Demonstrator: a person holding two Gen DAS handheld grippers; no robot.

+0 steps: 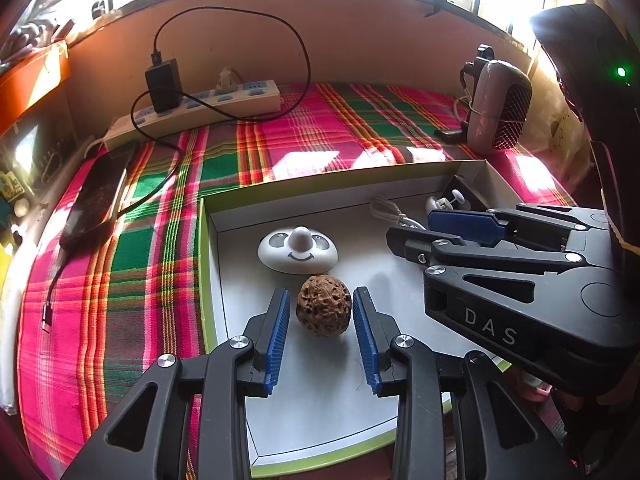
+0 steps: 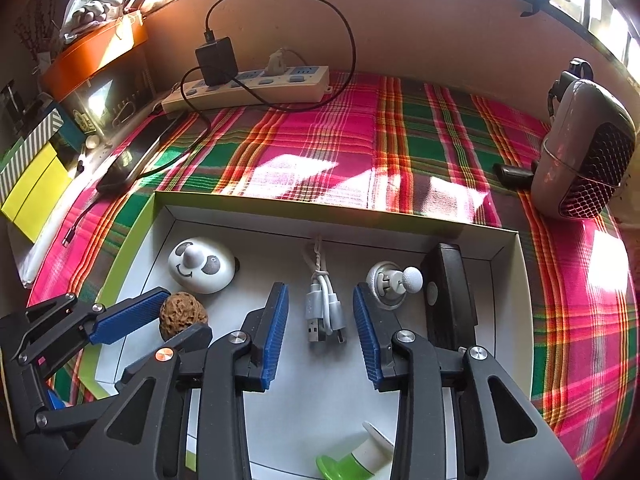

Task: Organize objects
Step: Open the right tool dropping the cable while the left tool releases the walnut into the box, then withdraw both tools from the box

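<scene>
I see white box on plaid surface. My left hand-held gripper tips down, jaws let go, walnut sits loose between pads. Risk: walnut rolls if I bump it pulling out. My right hand-held gripper tips down, jaws apart, white cable lies free between pads. Could snag cable.

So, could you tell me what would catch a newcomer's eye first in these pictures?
Probably the loud pink-and-green plaid cloth covering the table. On it sits a shallow white box, where the left gripper brackets a wrinkled walnut without pressing it, just in front of a white panda-faced dome. The right gripper stands open around a bundled white cable.
</scene>
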